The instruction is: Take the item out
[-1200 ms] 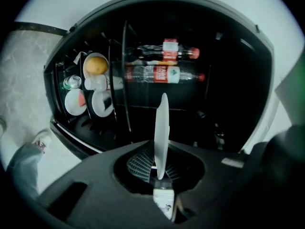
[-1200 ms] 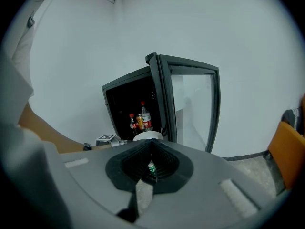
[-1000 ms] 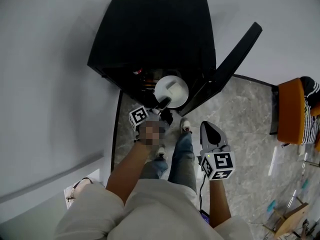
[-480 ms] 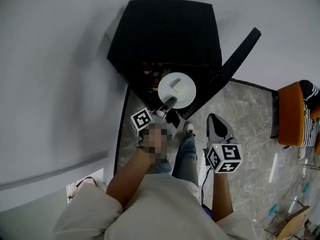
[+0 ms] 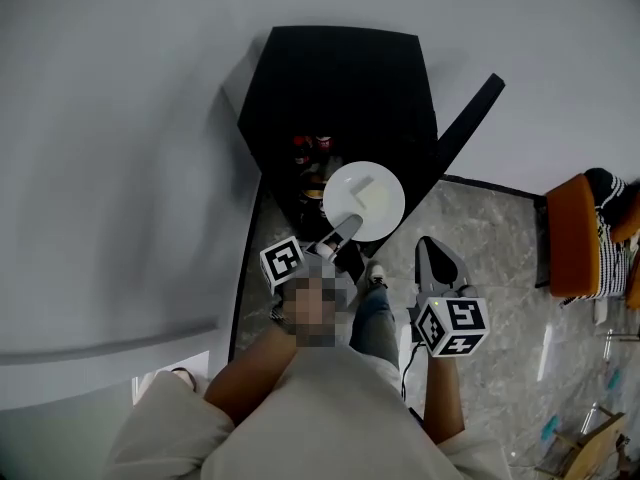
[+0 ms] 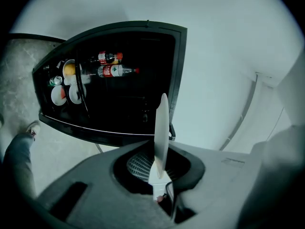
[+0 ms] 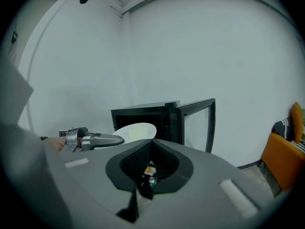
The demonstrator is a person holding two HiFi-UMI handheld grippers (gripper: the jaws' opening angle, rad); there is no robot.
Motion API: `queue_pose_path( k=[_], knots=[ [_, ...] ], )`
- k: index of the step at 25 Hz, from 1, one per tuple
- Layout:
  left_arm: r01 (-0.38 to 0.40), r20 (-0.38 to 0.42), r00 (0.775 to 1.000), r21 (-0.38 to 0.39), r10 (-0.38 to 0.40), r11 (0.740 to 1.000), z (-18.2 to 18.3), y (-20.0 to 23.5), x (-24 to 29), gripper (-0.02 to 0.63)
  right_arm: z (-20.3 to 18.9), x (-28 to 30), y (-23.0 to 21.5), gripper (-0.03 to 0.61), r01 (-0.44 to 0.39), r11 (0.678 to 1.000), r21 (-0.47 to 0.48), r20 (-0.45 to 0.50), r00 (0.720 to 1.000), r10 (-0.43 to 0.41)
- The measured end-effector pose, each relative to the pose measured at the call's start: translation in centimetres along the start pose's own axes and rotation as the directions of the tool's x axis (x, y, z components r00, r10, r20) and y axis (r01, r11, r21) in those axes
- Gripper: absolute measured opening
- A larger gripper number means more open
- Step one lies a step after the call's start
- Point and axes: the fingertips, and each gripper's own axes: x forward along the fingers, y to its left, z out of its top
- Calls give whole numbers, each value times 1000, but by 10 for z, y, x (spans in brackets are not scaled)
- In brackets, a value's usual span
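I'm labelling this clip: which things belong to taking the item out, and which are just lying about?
In the job: white plate, left hand-held gripper shut on it, black cabinet, open door.
Lying about: bottles inside, orange chair, right hand-held gripper, shut and empty.

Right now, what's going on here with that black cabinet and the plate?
A person is working with a hand-held gripper in each hand. The left gripper is clamped on the rim of a white plate, holding it just in front of a small black cabinet whose door stands open. Bottles sit on the shelves inside. The right gripper is off to the side, shut and empty.
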Motion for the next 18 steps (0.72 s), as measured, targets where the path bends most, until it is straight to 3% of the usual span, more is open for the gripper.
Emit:
queue_pose_path(
  k=[8, 18],
  knots=[
    [19, -56, 998, 26, -17, 999, -33, -36, -26, 26, 9, -39, 28, 6, -3, 999, -38, 30, 1000, 4],
    [11, -80, 997, 37, -8, 999, -37, -41, -30, 26, 25, -33, 35, 6, 13, 995, -96, 43, 999, -9]
  ],
)
